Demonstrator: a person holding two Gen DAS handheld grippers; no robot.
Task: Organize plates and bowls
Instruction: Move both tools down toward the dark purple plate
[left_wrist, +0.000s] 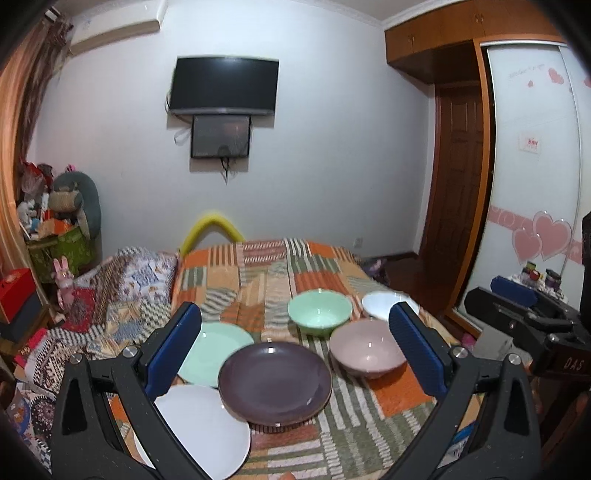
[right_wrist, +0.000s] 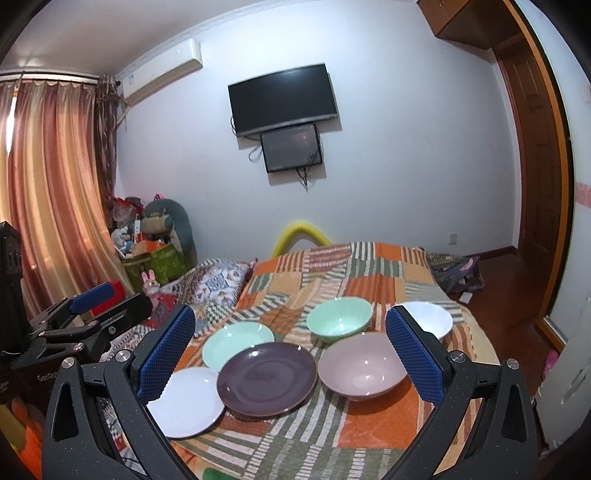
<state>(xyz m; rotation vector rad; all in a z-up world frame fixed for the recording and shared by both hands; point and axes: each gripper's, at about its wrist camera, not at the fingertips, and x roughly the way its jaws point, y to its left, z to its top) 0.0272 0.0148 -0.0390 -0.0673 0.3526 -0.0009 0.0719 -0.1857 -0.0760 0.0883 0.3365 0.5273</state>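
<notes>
Soft bed, loose crockery: watch for slips.
Your three plates, purple plate (right_wrist: 266, 378) overlapping its neighbours, and three bowls (right_wrist: 364, 365) lie on the patterned blanket (right_wrist: 369, 435); both left gripper (left_wrist: 295, 350) and right gripper (right_wrist: 291, 354) hover wide, empty. A glancing pinch could skid glazed rims.
</notes>
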